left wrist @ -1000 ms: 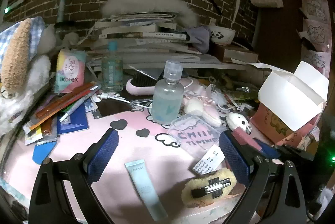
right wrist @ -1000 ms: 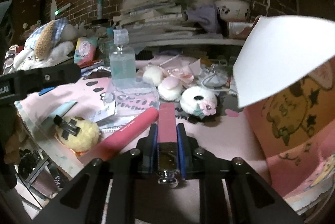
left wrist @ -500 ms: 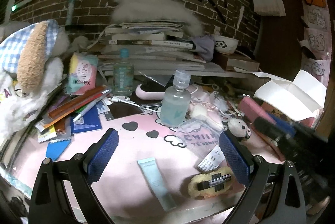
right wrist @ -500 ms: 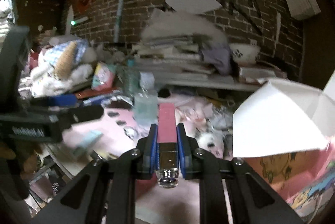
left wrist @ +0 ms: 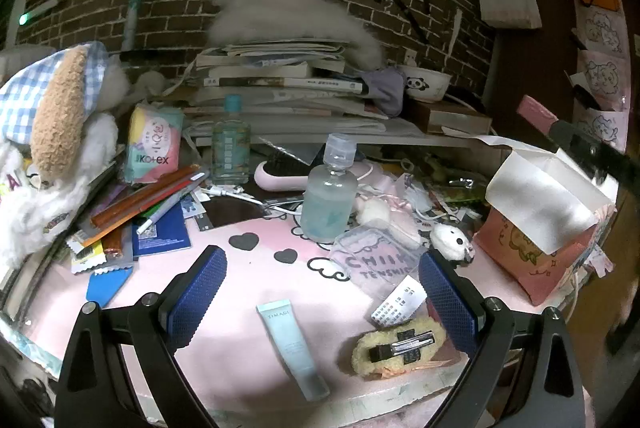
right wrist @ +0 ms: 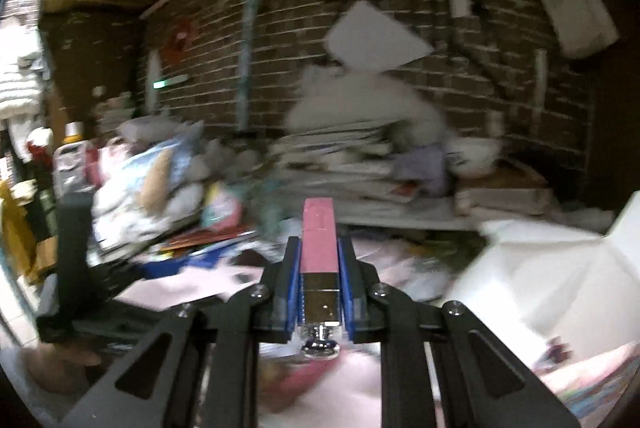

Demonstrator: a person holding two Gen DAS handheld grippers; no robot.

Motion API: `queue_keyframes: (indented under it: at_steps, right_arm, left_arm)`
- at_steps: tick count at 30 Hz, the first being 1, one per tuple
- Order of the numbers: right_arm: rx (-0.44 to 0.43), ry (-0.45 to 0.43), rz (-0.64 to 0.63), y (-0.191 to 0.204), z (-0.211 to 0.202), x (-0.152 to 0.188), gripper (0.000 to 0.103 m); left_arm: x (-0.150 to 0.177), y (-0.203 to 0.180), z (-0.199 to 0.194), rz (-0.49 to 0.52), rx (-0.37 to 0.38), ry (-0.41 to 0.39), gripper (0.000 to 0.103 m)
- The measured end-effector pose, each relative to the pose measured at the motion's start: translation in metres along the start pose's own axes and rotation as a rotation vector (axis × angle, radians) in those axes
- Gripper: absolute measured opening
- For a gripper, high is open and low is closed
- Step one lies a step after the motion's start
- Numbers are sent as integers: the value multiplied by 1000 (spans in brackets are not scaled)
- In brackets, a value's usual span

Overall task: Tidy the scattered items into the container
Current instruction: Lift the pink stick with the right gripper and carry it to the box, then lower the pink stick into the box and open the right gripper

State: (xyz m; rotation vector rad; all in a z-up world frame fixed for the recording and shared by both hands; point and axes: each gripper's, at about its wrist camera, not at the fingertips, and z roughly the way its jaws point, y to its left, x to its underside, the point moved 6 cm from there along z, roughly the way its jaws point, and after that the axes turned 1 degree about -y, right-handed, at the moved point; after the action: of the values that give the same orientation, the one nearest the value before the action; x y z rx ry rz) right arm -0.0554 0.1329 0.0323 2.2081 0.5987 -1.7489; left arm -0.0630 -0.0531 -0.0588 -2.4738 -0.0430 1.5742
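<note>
Tidying, early stage by my reckoning: one item in hand, none that I can see inside the pink box (left wrist: pixel 528 260), whose white flaps stand open at the right edge of the surface (left wrist: pixel 224 292); its interior is hidden from me. My right gripper (right wrist: pixel 320 268) has its fingers clamped on a pink tube (right wrist: pixel 318 236), held in the air above the clutter, near the box but not yet over its mouth as far as I can judge. My left gripper (left wrist: pixel 320 292) hangs with fingers spread wide and nothing between them. Left to collect on the surface: pale blue tube (left wrist: pixel 292 344), fuzzy hair clip (left wrist: pixel 400 344), clear bottle (left wrist: pixel 330 200), clear pouch (left wrist: pixel 376 264), small plush toy (left wrist: pixel 452 240).
</note>
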Motion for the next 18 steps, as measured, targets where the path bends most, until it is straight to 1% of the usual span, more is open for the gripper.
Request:
queue_keyframes:
  at_steps: [2,5,9,11,13,15,18]
  right_arm:
    - [52,30,24,-28,-3,-8,15]
    - [125,107,85,-79,-10,-12,15]
    - [209,223,76,-121,-12,-5,15]
    - [209,304,85,-136,-9,2,15]
    - [184,381,108,-147,-4,10,15]
    - [155,449,114,-153,3,16,15]
    - [134,547,98,-159,15,23,15]
  left_arm:
    - [0,-1,1,-2,4,1,96]
    - [0,-6,4,2,10,6,96]
    - [-1,-14,8,18,20,13,96]
    - [-1,-18,9,24,24,16,96]
    - [0,-20,11,31,26,24,96]
    - [1,-22,12,42,23,34,96]
    - [1,-23,13,52,20,39,96]
